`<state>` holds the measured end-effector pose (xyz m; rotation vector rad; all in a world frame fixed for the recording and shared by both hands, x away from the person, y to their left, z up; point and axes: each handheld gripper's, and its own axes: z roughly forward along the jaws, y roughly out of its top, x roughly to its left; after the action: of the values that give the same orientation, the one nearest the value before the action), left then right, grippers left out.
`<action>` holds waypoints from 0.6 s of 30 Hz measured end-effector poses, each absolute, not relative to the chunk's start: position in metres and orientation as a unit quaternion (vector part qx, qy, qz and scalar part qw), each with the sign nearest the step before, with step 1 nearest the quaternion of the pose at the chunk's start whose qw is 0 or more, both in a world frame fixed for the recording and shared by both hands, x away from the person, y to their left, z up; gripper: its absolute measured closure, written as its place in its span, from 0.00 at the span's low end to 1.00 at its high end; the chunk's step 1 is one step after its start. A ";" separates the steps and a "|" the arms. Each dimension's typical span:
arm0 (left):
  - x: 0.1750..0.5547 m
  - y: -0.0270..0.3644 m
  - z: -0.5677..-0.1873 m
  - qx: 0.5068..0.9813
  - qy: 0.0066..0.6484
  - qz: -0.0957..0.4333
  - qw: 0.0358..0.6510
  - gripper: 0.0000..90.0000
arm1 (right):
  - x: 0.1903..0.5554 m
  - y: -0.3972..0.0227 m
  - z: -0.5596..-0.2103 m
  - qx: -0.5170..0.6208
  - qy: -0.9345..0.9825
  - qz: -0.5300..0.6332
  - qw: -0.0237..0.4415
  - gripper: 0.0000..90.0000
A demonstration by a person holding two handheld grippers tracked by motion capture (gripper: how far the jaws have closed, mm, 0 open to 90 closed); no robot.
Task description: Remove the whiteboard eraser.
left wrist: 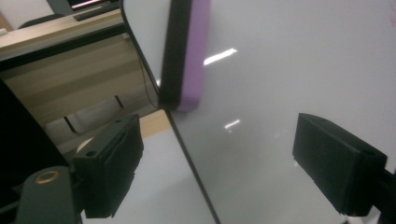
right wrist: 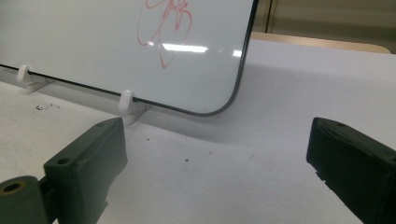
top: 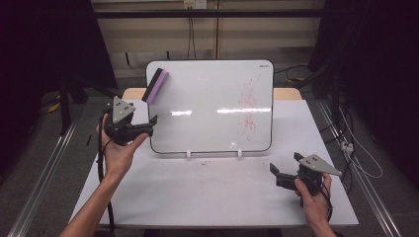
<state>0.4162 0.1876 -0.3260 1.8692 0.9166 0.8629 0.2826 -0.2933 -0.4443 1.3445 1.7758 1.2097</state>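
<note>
A whiteboard [top: 210, 106] stands upright on the white table [top: 212, 192], held in two white clip feet [top: 189, 154]. Red scribble [top: 248, 106] marks its right side. A purple and black eraser [top: 155, 85] sticks to its top left corner. My left gripper [top: 150, 126] is raised beside the board's left edge, below the eraser, open with nothing held. In the left gripper view its jaws [left wrist: 217, 126] point at the eraser [left wrist: 187, 51] and the board edge. My right gripper [top: 285, 165] rests low at the front right, open and empty, and looks at the board's lower right corner [right wrist: 84, 37].
A wooden desk edge [top: 286, 93] shows behind the board. Metal rails [top: 44, 168] run along both sides of the table. Cables [top: 356, 148] lie on the floor at the right. Small dark specks dot the table [right wrist: 233, 158] in front of the board.
</note>
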 end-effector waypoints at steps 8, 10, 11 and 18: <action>0.433 0.180 -0.317 0.753 0.360 0.370 0.408 0.27 | 0.281 -0.295 -0.444 0.503 0.669 0.458 0.300 0.05; 0.436 0.178 -0.315 0.756 0.358 0.368 0.406 0.30 | 0.281 -0.295 -0.444 0.502 0.670 0.458 0.300 0.05; 0.437 0.176 -0.314 0.756 0.357 0.373 0.403 0.31 | 0.281 -0.295 -0.444 0.501 0.671 0.457 0.299 0.05; 0.448 0.168 -0.308 0.762 0.352 0.378 0.390 0.36 | 0.280 -0.294 -0.443 0.498 0.672 0.457 0.302 0.05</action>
<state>0.4484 0.1679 -0.3082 1.9374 0.8955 0.9596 0.2799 -0.2941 -0.4435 1.3211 1.7818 1.2133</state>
